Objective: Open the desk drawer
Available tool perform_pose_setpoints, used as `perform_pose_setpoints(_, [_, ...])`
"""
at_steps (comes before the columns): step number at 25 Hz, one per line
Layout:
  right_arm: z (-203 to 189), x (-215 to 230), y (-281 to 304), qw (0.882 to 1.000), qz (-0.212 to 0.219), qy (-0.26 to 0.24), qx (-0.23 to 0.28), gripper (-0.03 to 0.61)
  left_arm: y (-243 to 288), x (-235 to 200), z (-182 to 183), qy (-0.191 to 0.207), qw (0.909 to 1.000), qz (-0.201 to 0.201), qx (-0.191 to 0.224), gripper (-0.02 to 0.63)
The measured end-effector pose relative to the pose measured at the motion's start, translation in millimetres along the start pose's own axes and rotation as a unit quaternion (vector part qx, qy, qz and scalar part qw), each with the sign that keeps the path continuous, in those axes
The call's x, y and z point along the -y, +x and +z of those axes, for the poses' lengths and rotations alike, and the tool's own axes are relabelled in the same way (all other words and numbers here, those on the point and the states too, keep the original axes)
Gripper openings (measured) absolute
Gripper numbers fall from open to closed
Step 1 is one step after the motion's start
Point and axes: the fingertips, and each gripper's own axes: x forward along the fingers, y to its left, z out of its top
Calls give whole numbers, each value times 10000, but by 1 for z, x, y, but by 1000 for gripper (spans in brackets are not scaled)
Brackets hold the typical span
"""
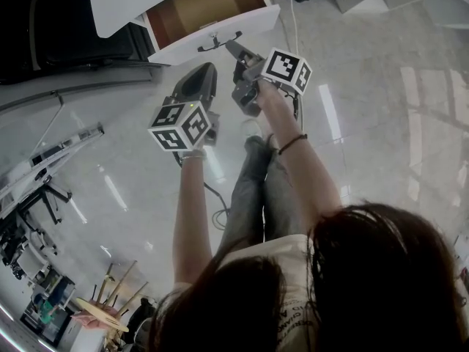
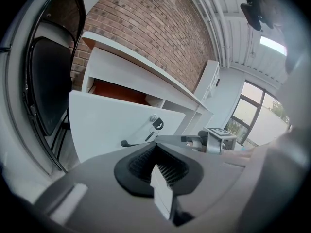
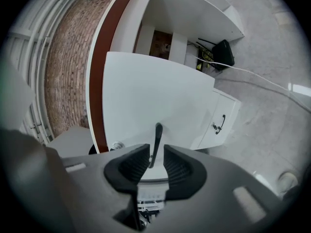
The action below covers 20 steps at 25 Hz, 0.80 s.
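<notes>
Two grippers (image 1: 205, 70) (image 1: 233, 48), one drawer (image 1: 249, 26) — one chair (image 2: 48, 81)

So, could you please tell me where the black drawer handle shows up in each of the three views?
Head view: the drawer handle is at top centre, on the white drawer front, just ahead of the right tool.
Left gripper view: the handle lies sideways at centre, low on the drawer front.
Right gripper view: the handle stands upright at lower centre, between the right tool's parted jaws.
Shared landmark: the white drawer front.

A black folding chair (image 2: 48, 81) stands near the brick wall (image 2: 146, 28); a black bag (image 3: 223, 52) lies on the floor (image 3: 277, 57).
</notes>
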Motion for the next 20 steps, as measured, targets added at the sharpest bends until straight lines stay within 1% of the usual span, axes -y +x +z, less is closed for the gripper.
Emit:
perform_pose_setpoints(3, [-2, -6, -10, 9993, -99, -311, -192, 77, -3, 4, 4, -51, 10000, 21, 27, 2])
perform_pose_setpoints(5, [-2, -15, -15, 9979, -87, -558, -318, 75, -5, 9, 6, -91, 9999, 29, 58, 2])
perform_pose_setpoints(6, [-3, -22, -17, 9966, -70, -720, -400, 53, -6, 11, 8, -111, 9999, 27, 67, 2])
perform_pose_setpoints(7, [-4, -29, -18, 9946, -64, -911, -496, 52, -8, 14, 9, -133, 9999, 24, 74, 2])
perform_pose_setpoints(9, [-7, -44, -23, 9893, -79, -1293, -676, 46, -13, 19, 13, -182, 9998, 23, 89, 2])
perform_pose_setpoints(12, [-10, -68, -31, 9812, -42, -1738, -833, 25, -22, 28, 22, -232, 9997, 44, 115, 2])
perform_pose_setpoints(16, [-10, -99, -39, 9679, -2, -2304, -1004, 5, -31, 38, 39, -271, 9994, 71, 226, 2])
perform_pose_setpoints(20, [-11, -130, -45, 9533, 84, -2806, -1113, 3, -40, 49, 59, -265, 9990, 87, 356, 2])
